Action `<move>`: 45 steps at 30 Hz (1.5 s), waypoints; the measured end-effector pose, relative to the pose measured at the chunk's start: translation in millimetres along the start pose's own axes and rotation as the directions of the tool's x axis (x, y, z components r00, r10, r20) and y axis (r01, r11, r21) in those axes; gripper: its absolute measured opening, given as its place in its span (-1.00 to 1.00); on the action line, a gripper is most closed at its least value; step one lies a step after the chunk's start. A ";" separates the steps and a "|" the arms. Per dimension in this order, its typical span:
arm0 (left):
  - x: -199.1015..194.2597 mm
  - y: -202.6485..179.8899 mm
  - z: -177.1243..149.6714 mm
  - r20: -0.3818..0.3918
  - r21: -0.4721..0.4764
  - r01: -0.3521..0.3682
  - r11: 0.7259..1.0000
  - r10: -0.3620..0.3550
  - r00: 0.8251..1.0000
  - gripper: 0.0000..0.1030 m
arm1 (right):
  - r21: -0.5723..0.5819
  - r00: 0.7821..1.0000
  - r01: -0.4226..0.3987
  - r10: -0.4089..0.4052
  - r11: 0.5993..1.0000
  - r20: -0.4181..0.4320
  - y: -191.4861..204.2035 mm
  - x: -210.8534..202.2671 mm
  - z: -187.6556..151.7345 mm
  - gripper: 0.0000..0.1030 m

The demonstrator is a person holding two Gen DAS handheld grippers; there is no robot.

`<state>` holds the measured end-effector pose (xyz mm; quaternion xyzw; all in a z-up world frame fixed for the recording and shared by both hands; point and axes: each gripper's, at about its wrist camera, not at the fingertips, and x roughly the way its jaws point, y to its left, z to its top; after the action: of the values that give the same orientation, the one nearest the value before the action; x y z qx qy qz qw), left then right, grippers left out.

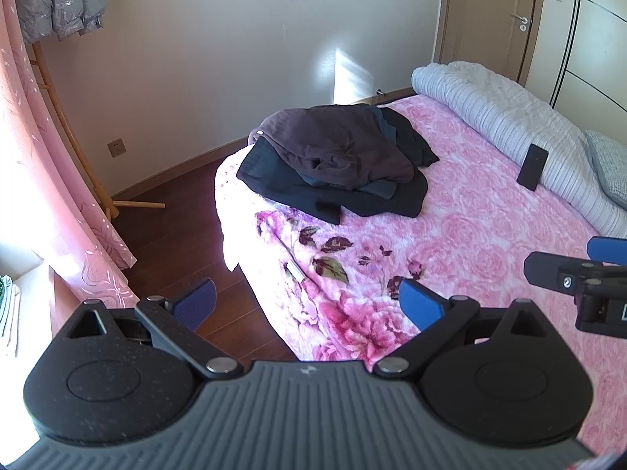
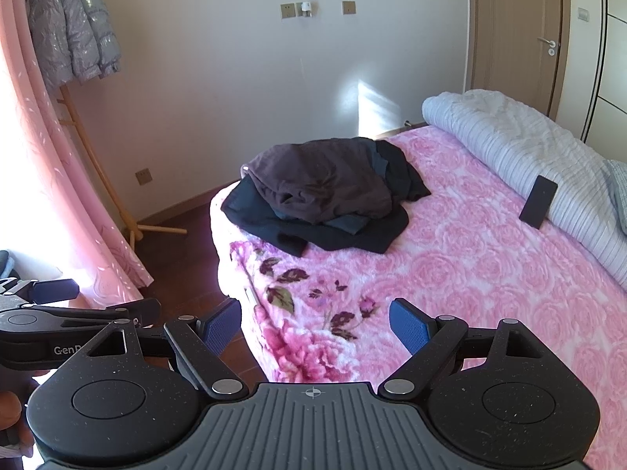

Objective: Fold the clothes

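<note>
A heap of dark clothes (image 1: 337, 156) (image 2: 325, 199) lies at the far left corner of a pink flowered bed (image 1: 490, 243) (image 2: 490, 258); a brownish-purple garment sits on top of black and dark teal ones. My left gripper (image 1: 309, 303) is open and empty, held over the near bed corner, well short of the heap. My right gripper (image 2: 315, 329) is also open and empty, at about the same distance. Each gripper shows at the edge of the other's view: the right one (image 1: 580, 270), the left one (image 2: 55, 305).
A rolled striped quilt (image 1: 509, 125) (image 2: 529, 156) lies along the bed's right side with a black phone (image 1: 531, 166) (image 2: 538, 201) leaning on it. A wooden coat stand (image 1: 78, 149) with a grey puffer jacket (image 2: 70, 31) and pink curtains (image 1: 47, 196) stand left. Dark wooden floor (image 1: 176, 243) lies between.
</note>
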<state>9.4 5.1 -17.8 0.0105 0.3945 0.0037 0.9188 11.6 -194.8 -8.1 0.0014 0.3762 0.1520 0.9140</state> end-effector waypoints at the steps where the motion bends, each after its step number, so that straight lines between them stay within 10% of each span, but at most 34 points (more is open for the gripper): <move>1: 1.3 0.2 -0.3 -0.003 0.002 0.000 1.000 0.000 1.000 0.92 | -0.001 1.000 0.001 -0.001 1.000 -0.003 0.3 0.9 -0.3 0.66; 15: 58.1 -7.1 25.4 -0.072 -0.002 -0.003 1.000 0.003 0.997 0.91 | -0.004 0.998 -0.003 0.002 1.000 -0.070 -24.6 55.8 22.4 0.66; 32: 167.2 -4.8 130.0 -0.131 -0.022 -0.082 0.996 0.079 0.988 0.84 | 0.030 0.991 -0.078 0.081 0.996 -0.109 -78.0 188.4 127.4 0.66; 45: 239.7 7.1 185.4 -0.108 0.123 0.026 0.992 -0.012 0.994 0.77 | 0.036 0.993 -0.037 0.041 0.999 -0.113 -106.0 238.2 156.8 0.66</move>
<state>308.9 12.7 -63.7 0.0638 0.4427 -0.0292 0.8939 308.7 -212.0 -71.8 0.0155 0.4299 0.1635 0.8878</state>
